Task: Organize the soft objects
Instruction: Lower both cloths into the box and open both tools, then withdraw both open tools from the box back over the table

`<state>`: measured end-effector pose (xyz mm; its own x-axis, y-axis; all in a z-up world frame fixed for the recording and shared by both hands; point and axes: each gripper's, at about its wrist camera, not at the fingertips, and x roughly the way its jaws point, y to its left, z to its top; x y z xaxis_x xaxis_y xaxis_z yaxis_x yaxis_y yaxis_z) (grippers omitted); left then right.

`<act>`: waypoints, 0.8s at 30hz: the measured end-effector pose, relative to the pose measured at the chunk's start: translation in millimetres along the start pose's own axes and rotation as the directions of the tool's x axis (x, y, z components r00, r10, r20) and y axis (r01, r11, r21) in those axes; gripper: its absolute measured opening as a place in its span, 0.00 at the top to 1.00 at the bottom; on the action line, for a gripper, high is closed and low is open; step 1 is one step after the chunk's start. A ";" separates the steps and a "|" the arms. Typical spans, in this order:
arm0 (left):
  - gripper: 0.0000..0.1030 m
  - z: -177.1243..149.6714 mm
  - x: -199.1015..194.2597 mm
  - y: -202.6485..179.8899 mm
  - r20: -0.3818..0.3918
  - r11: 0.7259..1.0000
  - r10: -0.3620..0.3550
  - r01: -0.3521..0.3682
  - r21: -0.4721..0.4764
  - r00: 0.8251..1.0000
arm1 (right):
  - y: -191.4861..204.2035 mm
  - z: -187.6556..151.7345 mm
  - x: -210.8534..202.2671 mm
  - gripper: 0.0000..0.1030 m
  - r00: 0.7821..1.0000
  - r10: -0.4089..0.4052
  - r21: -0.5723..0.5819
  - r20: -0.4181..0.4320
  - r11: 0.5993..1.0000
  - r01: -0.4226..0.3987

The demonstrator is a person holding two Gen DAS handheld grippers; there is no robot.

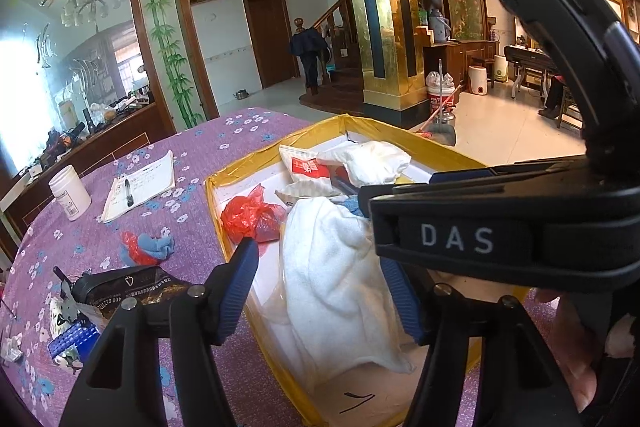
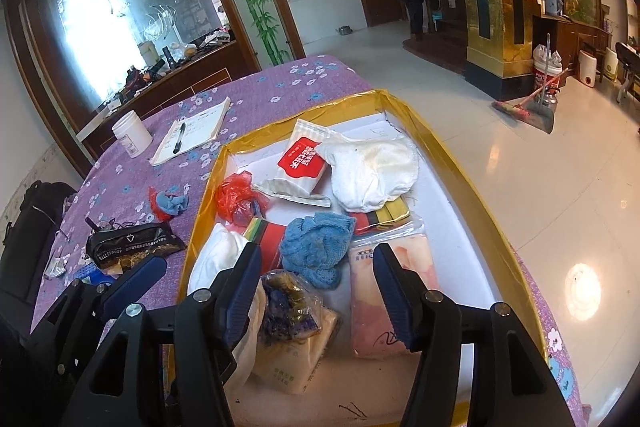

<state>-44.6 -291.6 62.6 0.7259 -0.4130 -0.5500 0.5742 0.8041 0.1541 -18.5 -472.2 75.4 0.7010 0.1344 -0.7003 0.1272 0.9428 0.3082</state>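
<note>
While both grippers hang over the yellow-rimmed box (image 2: 452, 163) with jaws apart and nothing clamped, the blue-and-red cloth bundle (image 1: 149, 246) lies outside it on the purple tablecloth (image 1: 192, 151), off to the left gripper's (image 1: 320, 291) left, leaving the right gripper (image 2: 316, 287) farther off.

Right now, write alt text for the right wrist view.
The open right gripper hovers over a yellow-rimmed box of soft items: a blue knitted cloth, white towels and tissue packs. The box sits on a purple floral tablecloth, beside a notebook.
</note>
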 end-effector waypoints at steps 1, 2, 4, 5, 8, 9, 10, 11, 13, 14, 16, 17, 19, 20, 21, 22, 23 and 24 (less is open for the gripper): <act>0.40 -0.1 -0.1 0.1 0.001 1.000 0.001 -0.001 0.000 1.000 | -0.8 -0.4 -1.6 0.40 1.000 -0.001 0.002 0.002 1.000 0.001; 0.39 -0.2 -0.1 0.1 0.000 1.000 0.002 -0.002 -0.001 1.000 | -1.6 -0.8 -3.7 0.39 1.000 -0.004 0.004 0.005 1.000 0.004; 0.38 0.8 -0.2 0.5 -0.001 1.000 0.001 -0.001 -0.005 1.000 | -3.2 -2.1 -8.6 0.38 1.000 -0.009 0.008 0.011 1.000 0.009; 0.37 1.3 -0.6 0.7 -0.001 1.000 0.000 0.000 -0.009 1.000 | -3.8 -2.3 -10.1 0.36 1.000 -0.009 0.010 0.013 1.000 0.009; 0.32 2.3 -2.4 2.1 0.002 1.000 0.000 0.000 -0.020 1.000 | -6.3 -3.8 -17.2 0.33 1.000 -0.019 0.014 0.022 1.000 0.018; 0.32 2.7 -3.6 2.6 0.004 1.000 0.001 -0.001 -0.024 1.000 | -7.2 -4.3 -19.5 0.33 0.999 -0.023 0.015 0.023 1.000 0.022; 0.31 2.8 -4.5 3.2 0.006 1.000 0.000 0.000 -0.027 1.000 | -8.3 -4.7 -21.9 0.32 0.999 -0.026 0.018 0.026 1.000 0.026; 0.29 2.9 -5.1 3.7 0.006 1.000 -0.001 0.001 -0.030 1.000 | -9.2 -5.1 -24.3 0.30 0.999 -0.030 0.021 0.029 0.999 0.029; 0.27 2.9 -6.3 3.7 0.006 0.999 -0.002 0.002 -0.033 1.000 | -10.9 -5.9 -28.4 0.25 0.999 -0.038 0.027 0.035 0.999 0.037; 0.27 2.7 -6.1 4.0 0.006 1.000 0.000 0.001 -0.031 1.000 | -11.4 -6.6 -30.6 0.23 0.998 -0.041 0.029 0.038 0.999 0.040; 0.27 3.3 -7.2 4.3 0.006 1.000 0.006 -0.006 -0.028 1.000 | -12.3 -7.2 -33.4 0.21 0.998 -0.049 0.030 0.043 0.998 0.048; 0.27 3.3 -8.1 5.6 0.006 1.000 0.007 -0.006 -0.027 1.000 | -12.4 -7.7 -35.5 0.20 0.998 -0.053 0.030 0.045 0.998 0.052; 0.26 4.0 -11.6 7.9 0.010 0.999 0.007 -0.007 -0.032 1.000 | -12.0 -7.9 -38.0 0.18 0.997 -0.057 0.030 0.047 0.998 0.056; 0.25 3.7 -13.0 8.6 0.011 0.999 0.008 -0.008 -0.033 1.000 | -11.8 -8.4 -39.3 0.17 0.997 -0.058 0.031 0.047 0.998 0.057; 0.23 4.2 -15.1 10.0 0.013 0.999 0.009 -0.009 -0.036 1.000 | -12.1 -8.7 -39.4 0.17 0.997 -0.057 0.031 0.048 0.998 0.055; 0.22 3.4 -16.4 10.0 0.014 0.999 0.010 -0.010 -0.038 1.000 | -11.8 -8.9 -40.0 0.16 0.997 -0.055 0.031 0.047 0.998 0.054; 0.21 3.5 -17.8 11.0 0.016 0.999 0.012 -0.011 -0.039 1.000 | -11.4 -9.4 -41.0 0.16 0.997 -0.053 0.032 0.047 0.998 0.052; 0.20 3.3 -19.4 11.8 0.017 0.999 0.014 -0.013 -0.040 1.000 | -10.4 -9.6 -41.5 0.16 0.998 -0.053 0.032 0.047 0.998 0.051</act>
<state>-50.7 -275.5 77.8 0.7404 -0.4090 -0.5334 0.5489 0.8259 0.1287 -55.7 -484.7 95.1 0.7254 0.0701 -0.6847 0.1851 0.9383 0.2921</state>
